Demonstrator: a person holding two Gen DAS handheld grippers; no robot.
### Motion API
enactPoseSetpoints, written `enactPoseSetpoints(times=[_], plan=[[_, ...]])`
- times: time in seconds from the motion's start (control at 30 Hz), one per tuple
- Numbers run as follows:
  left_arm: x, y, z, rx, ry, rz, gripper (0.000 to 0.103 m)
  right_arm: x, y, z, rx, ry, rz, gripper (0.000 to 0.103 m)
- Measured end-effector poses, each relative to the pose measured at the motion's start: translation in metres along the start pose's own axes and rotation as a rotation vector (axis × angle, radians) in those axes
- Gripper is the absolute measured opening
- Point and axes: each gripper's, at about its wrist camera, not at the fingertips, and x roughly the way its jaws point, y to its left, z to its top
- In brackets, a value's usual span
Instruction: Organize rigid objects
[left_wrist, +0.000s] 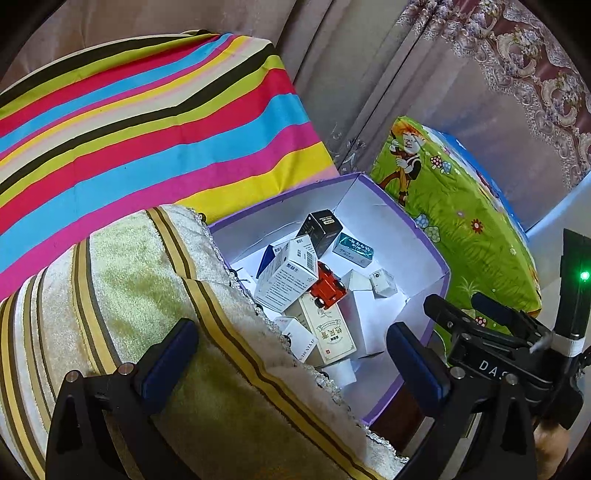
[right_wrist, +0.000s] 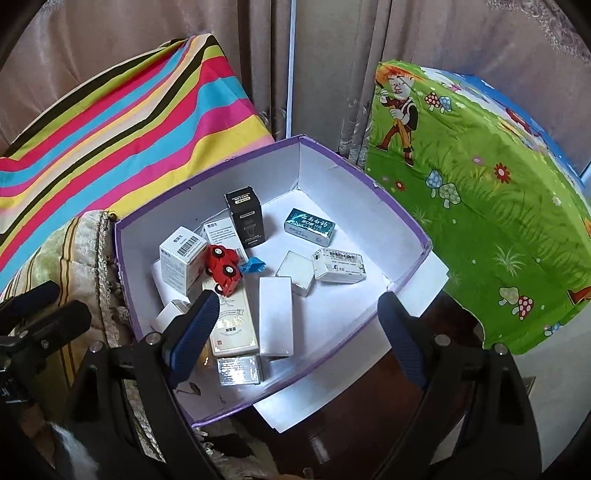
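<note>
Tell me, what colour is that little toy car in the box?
Red, with black-and-white wheels. The toy car shows best in the right wrist view, lying on its side among the cartons.

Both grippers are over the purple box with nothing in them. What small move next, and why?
Probably lift both grippers clear. The left gripper and right gripper are open and empty, while the red toy car and the small cartons already lie inside the purple box; no loose item shows outside it.

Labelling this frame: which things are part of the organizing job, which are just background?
Job: purple box; red toy car; black carton; teal pack; white cartons.
Background: striped cloth; green cartoon cloth; fringed towel; curtains.
</note>
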Motion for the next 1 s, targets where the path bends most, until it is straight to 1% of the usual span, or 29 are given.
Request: enactPoseSetpoints(times=[0.3,0.87,1.0], plan=[[0.0012,-0.0013,-0.0005,0.012,0.004,0.014,0.103,0.0014,-0.0006,0.0002,-0.004,0.003,-0.013,0.089],[0.0016,-0.0022,-0.0010,0.015,0.006,0.020,0.103,0.0027,-0.0037,-0.0011,0.009,0.014,-0.007,0.089],[0.0026,-0.0038,-0.0002,0.034,0.009,0.036,0.103,0.0032,-0.0039,-0.0010,0.009,0.016,-0.007,0.089]])
